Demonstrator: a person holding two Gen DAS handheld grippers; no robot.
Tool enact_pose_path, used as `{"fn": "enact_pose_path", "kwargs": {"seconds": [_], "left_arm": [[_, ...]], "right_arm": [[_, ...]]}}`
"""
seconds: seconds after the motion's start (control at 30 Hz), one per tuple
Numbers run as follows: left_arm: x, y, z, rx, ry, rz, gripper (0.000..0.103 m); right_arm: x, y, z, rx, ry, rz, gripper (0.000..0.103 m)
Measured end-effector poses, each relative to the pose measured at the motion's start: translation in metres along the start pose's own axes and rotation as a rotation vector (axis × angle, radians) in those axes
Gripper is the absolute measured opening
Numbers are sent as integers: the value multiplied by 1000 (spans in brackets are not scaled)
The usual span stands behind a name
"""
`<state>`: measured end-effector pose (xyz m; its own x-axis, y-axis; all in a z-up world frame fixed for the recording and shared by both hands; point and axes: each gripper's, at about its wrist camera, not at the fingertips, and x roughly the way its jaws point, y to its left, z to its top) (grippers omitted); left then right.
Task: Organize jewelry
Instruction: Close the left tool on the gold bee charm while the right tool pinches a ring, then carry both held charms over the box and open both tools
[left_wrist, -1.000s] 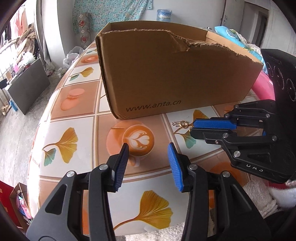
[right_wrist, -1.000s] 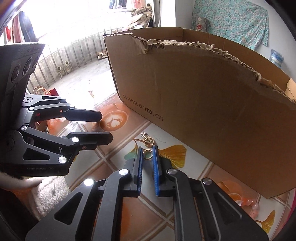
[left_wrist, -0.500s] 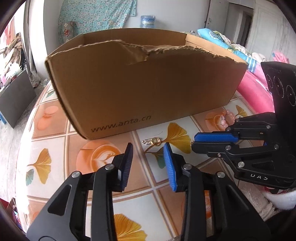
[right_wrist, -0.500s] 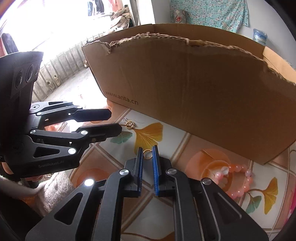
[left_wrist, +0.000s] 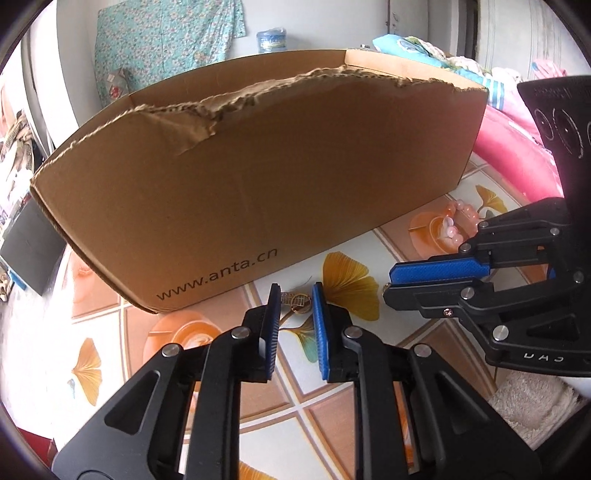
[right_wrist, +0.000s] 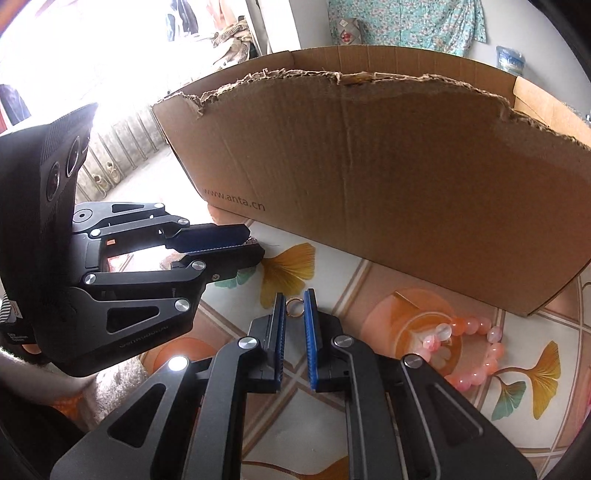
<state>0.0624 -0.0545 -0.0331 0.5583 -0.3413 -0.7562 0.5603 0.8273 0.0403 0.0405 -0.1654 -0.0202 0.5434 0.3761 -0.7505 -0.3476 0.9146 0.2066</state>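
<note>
1. A white wall (left_wrist: 332, 22) closes the far side of the room, with a teal floral cloth (left_wrist: 162, 48) hung on it.
2. A blue water jug (left_wrist: 272, 40) stands against that wall, right of the cloth.
3. At far right lie folded bedding (left_wrist: 424, 51) and a pink cushion (left_wrist: 517, 155).
4. A grey floor (left_wrist: 11, 332) shows at near left, with a dark flat panel (left_wrist: 29, 254) on it.
5. In the right wrist view, harsh daylight floods the far left over a metal railing (right_wrist: 122, 147); shoes (right_wrist: 99, 181) sit at its foot.
</note>
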Motion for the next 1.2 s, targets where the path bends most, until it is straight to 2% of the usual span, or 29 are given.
{"fn": "enact_pose_path", "kwargs": {"seconds": [0.1,0.27,0.6,0.8,0.97,1.2], "left_arm": [[1,-8,1,36,-1,18,9],[3,-18,2,85,1,41,9],[-5,-21,-7,43,17,14,9],[-17,-17,-6,-5,-4,-3,9],[-51,-1,11,-62,-104,-81,9],[-104,18,54,-77,-302,-190,9]], "right_arm": [[-1,0,-3,0,-2,1,10],[-2,0,-3,-1,-3,2,10],[-5,-1,-3,7,-7,7,10],[-9,1,-2,4,-4,5,10],[-30,8,7,-3,-46,19,10],[-87,21,49,-44,-223,25,10]]}}
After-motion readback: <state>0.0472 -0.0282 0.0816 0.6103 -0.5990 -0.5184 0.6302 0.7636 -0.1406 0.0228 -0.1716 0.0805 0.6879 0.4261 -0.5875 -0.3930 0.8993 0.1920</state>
